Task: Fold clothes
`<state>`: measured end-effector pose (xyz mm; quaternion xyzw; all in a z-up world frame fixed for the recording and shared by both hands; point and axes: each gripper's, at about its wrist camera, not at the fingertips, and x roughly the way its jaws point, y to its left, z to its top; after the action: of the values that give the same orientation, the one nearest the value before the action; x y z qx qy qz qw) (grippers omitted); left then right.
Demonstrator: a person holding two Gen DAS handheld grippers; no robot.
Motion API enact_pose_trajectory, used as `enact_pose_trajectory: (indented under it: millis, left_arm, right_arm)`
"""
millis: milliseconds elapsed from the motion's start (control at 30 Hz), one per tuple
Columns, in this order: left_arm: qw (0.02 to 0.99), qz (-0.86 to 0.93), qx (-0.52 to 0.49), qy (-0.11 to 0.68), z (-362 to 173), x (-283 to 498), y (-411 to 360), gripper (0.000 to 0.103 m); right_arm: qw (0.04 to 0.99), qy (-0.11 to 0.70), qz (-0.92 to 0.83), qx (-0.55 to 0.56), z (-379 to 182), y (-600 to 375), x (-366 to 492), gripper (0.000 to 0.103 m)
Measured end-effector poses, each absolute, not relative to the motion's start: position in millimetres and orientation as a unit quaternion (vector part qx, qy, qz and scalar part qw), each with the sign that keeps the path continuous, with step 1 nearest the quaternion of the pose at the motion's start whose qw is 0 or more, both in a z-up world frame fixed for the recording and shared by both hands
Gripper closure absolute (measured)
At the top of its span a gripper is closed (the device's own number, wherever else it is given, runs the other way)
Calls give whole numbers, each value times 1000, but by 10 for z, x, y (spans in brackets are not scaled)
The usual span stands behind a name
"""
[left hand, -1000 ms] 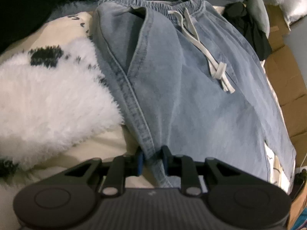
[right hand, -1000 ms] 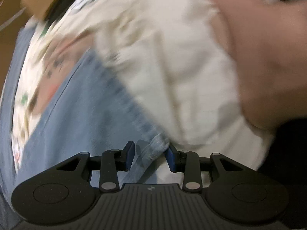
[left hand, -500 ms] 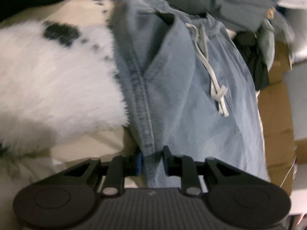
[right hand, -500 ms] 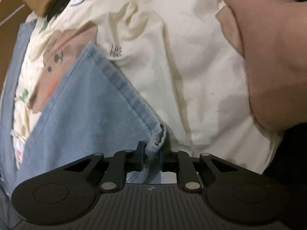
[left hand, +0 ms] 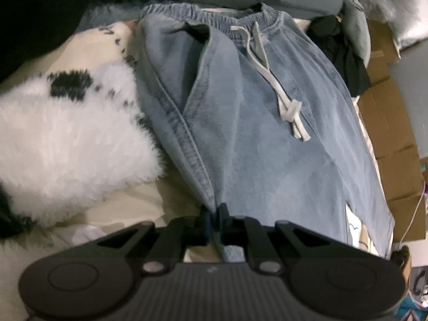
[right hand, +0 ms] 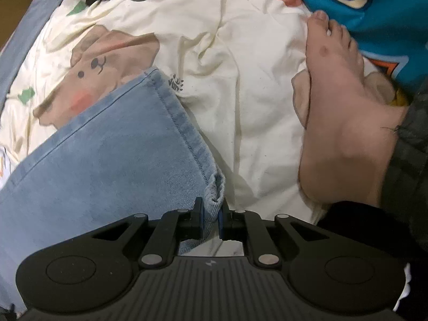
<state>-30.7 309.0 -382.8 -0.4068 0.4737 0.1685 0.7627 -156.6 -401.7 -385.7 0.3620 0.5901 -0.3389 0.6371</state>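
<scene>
Light blue denim trousers [left hand: 267, 139] lie spread on a bed, elastic waistband at the far end with a white drawstring [left hand: 283, 99]. My left gripper [left hand: 213, 215] is shut on the trousers' side seam near me. In the right wrist view my right gripper [right hand: 211, 208] is shut on the corner of a trouser leg hem [right hand: 184, 123], which lies flat on the cream printed sheet [right hand: 240, 80].
A white fluffy cushion with black patches [left hand: 67, 144] lies left of the trousers. Brown cardboard boxes [left hand: 396, 155] stand at the right, dark clothes [left hand: 345, 61] at the back. A bare foot [right hand: 339, 112] rests on the sheet right of my right gripper, beside a blue printed cloth [right hand: 374, 8].
The right gripper's jaws closed onto the hem corner, and that view steadied. The left gripper tightened on the side seam and its view swung left, then back.
</scene>
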Motion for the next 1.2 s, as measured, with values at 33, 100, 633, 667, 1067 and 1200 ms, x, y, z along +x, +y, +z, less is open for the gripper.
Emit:
enact_pose_trajectory:
  millis: [33,100,633,667,1067,1200]
  left_arm:
    - [763,168,-403,477,-3820,-308,3091,98]
    - [762,168,-397,483,-3814,-311,3089,98]
    - [765,189,-307,534,-3623,-108,3054,88]
    - [767,190,-295,537,-3572,-98,3065,88]
    - [807,183,-227,514,-3217,298,3379,88]
    - [808,175,-214,520,-3219,511,3415,88]
  right_arm:
    - [635,594,-340,358,-3850,-4004,-1572,95]
    - [628,602,-343,354,-3844,-3980,-1643,95]
    - [643,621,-336,297,-3914,-3953,-1497,66]
    - [648,615,-336,296,-3887,-3957,-1485,66]
    - [709,567,-318,272,-3699,-3912,-1319,66]
    - [721,565,-303,262,-3677,-3838,-1231,66]
